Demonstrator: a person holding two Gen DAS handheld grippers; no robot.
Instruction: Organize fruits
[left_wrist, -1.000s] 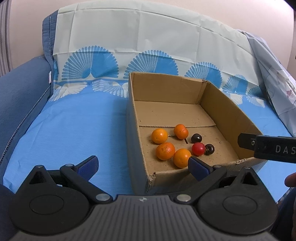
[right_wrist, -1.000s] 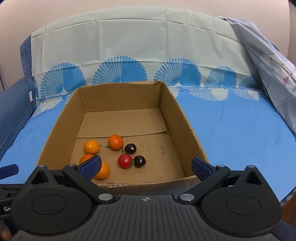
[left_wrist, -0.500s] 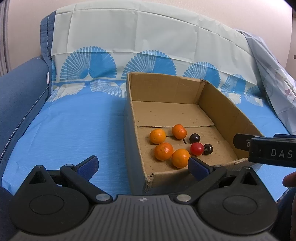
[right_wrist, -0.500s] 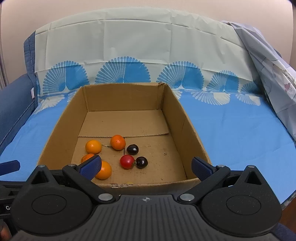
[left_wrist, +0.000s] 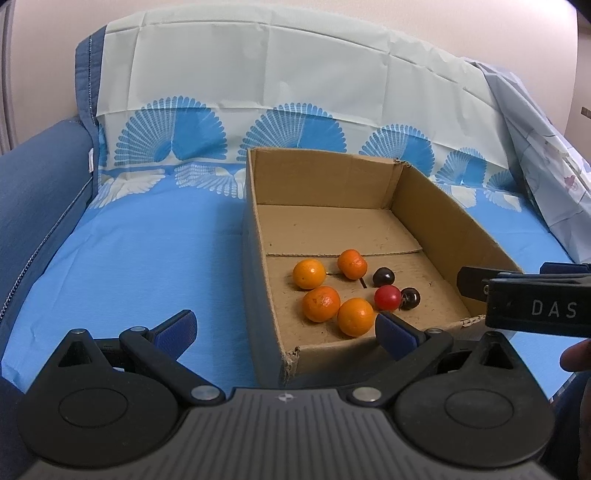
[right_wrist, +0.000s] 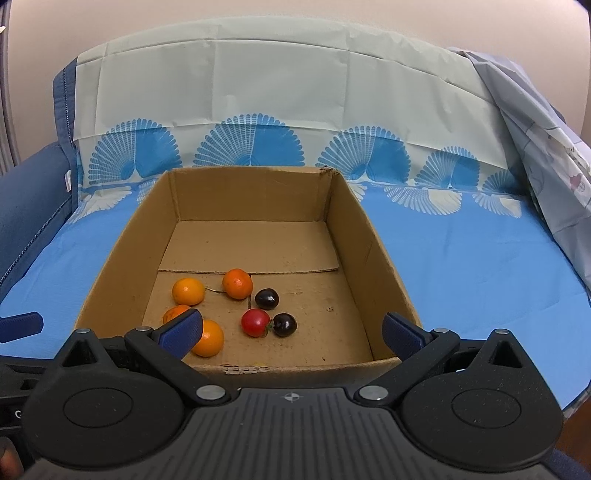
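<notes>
An open cardboard box (left_wrist: 454, 225) (right_wrist: 122, 266) lies on a blue cloth. Inside it sit several oranges (left_wrist: 320, 303) (right_wrist: 237, 283), a red cherry tomato (left_wrist: 387, 297) (right_wrist: 255, 322) and two dark cherries (left_wrist: 383, 276) (right_wrist: 284, 324). My left gripper (left_wrist: 284, 328) hovers open in front of the box's near left corner, nothing between its fingers. My right gripper (right_wrist: 291, 330) is open too, just short of the box's near wall; its left fingertip (right_wrist: 183, 330) covers part of two oranges. In the left wrist view the right gripper's body (left_wrist: 532, 304) shows at the right edge.
The blue cloth (left_wrist: 147, 251) (right_wrist: 480, 266) spreads on both sides of the box. A pale sheet with blue fan prints (right_wrist: 258, 96) drapes the backrest behind. A dark blue sofa arm (left_wrist: 33, 192) rises at the left. A flowered cloth (right_wrist: 546, 140) hangs at the right.
Both grippers have drifted slightly; the box and fruit sit a little higher and more central in the right wrist view. Nothing was taken hold of, and the fruit has not moved.
</notes>
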